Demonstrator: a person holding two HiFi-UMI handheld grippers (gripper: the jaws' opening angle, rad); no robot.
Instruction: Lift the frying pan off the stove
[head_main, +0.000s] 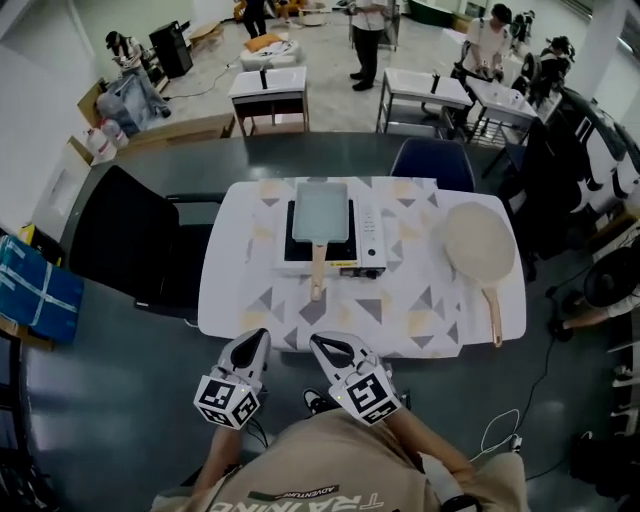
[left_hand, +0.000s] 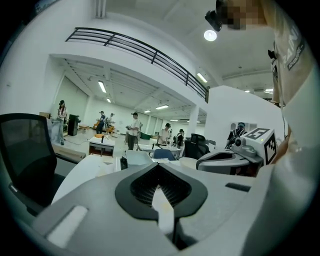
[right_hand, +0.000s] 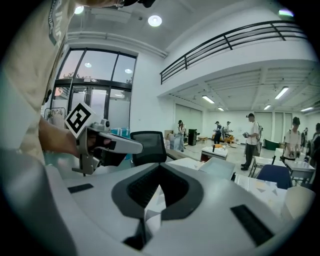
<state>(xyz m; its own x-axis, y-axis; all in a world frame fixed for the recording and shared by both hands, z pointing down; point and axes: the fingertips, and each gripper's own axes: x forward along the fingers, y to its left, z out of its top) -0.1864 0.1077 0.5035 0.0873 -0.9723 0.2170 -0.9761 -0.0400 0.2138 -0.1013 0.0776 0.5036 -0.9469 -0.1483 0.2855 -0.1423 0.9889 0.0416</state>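
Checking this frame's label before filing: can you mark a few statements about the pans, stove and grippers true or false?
The rectangular frying pan sits on the stove. True.
The left gripper grips the pan's handle. False: its jaws are shut on nothing, apart from the handle.
A round pan lies on the table right of the stove. True.
The right gripper holds the round pan. False: it is shut and empty, beside the left gripper.

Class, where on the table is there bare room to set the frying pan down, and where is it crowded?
Free: the left strip of the table, between its edge and the stove; also the strip between the frying pan handle and the near edge. Crowded: the centre, and the right side, taken by the round pan.
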